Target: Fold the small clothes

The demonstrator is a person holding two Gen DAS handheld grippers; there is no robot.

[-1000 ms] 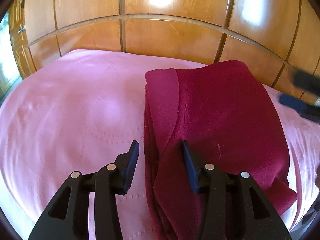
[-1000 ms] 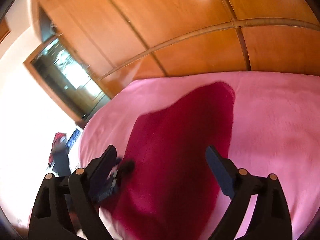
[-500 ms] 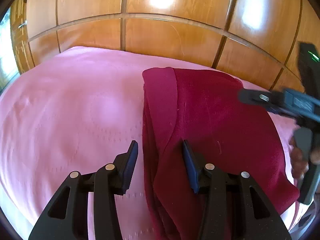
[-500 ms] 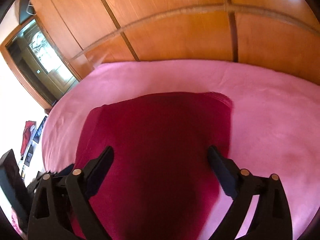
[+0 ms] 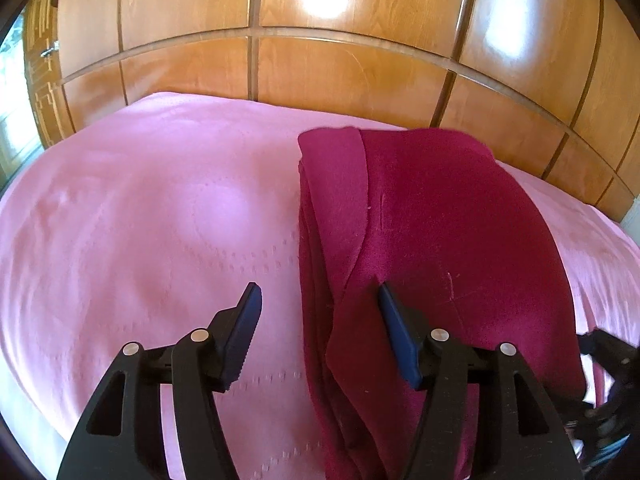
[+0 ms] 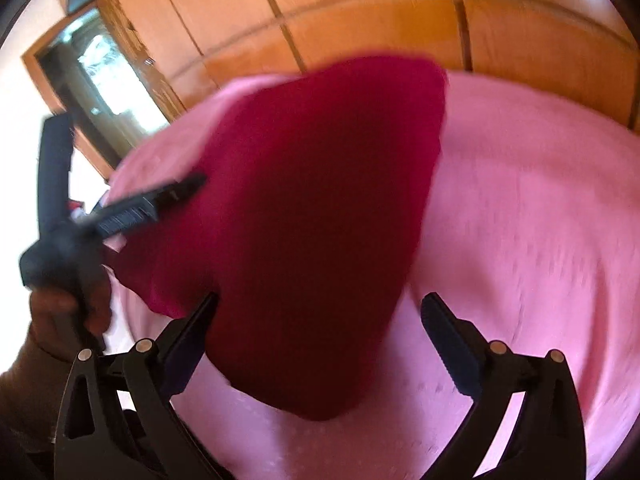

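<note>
A dark red garment (image 5: 432, 240) lies folded in several layers on the pink bedspread (image 5: 160, 220), toward its right half as the left camera sees it, with the wooden wardrobe panels (image 5: 340, 68) behind. It looks like soft, thickish fleece or knit: light, limp, matte enough not to slide much on the spread, and in no way fragile (it will sag wherever it is not supported).

The left gripper (image 5: 320, 300) straddles the garment's stacked left edge; its jaws are opening and the pads do not press on the cloth, so it has nothing clenched. The right gripper (image 6: 320, 312) stands spread wide over the near corner of the garment, also empty; the picture there is blurred, but no cloth is pinched. A hand (image 6: 68, 312) grips the left tool's handle at the frame's edge.

For another fold, I judge the best hold is at the corners of the near edge, pinching all the layers at once, since a grip on the top layer alone would peel the stack apart.
</note>
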